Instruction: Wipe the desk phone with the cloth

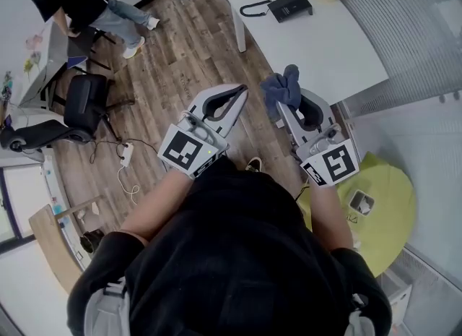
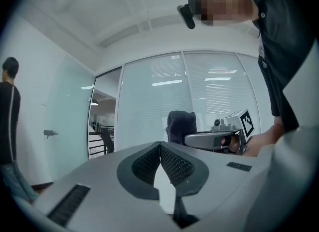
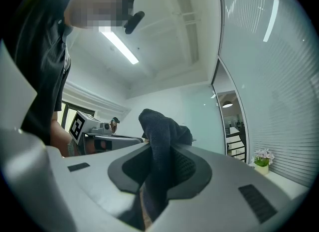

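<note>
Dark blue bunched cloth point(image 1: 282, 87) pinched tight in right gripper point(image 1: 291, 109), left gripper point(image 1: 240, 93) jaws pressed together on nothing, black desk phone point(image 1: 290, 5) lying far off on white table point(image 1: 328, 56), well apart from both; wiping apparently not yet begun.
</note>
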Demonstrator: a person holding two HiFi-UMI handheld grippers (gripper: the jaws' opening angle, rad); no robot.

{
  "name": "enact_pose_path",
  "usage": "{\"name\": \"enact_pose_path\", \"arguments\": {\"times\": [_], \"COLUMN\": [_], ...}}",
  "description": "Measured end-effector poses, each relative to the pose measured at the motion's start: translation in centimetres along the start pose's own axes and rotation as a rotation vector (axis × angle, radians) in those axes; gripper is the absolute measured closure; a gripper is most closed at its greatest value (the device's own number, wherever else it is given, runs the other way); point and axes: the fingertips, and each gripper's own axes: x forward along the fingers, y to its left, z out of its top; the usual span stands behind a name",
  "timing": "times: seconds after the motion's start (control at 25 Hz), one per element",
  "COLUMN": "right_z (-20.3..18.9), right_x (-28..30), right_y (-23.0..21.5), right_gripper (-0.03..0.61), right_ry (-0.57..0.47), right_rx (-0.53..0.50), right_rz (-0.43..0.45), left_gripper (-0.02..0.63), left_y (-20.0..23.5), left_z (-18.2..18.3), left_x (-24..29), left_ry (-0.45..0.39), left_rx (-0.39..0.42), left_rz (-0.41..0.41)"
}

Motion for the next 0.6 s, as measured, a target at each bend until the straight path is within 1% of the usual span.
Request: {"name": "enact_pose_path", "arguments": {"times": [0.2,0.4,0.6], "right_z": [-0.9,-1.4,-1.5], "right_x": [1.2,5.0,9.8], "right_y": [-0.6,-2.1,-3.0], "right_gripper": [0.488,0.488,0.488], "right_ry": [0.010,0.035,0.041], "right_rx": [-0.011,-0.023,-0.020], "right_rz": [0.010,0.020,-0.011], "left_gripper": [0.603,0.603,0.603], "left_y": [1.2,4.9,9.7], "left_z": [-0.7,-0.9,-0.8], "left_x": [0.6,1.7,1.8], "left_ry": [-0.001,-0.016,-0.025], "left_rx": [0.008,-0.006,-0.003], "left_rz": [0.006,0.003,-0.012]}}
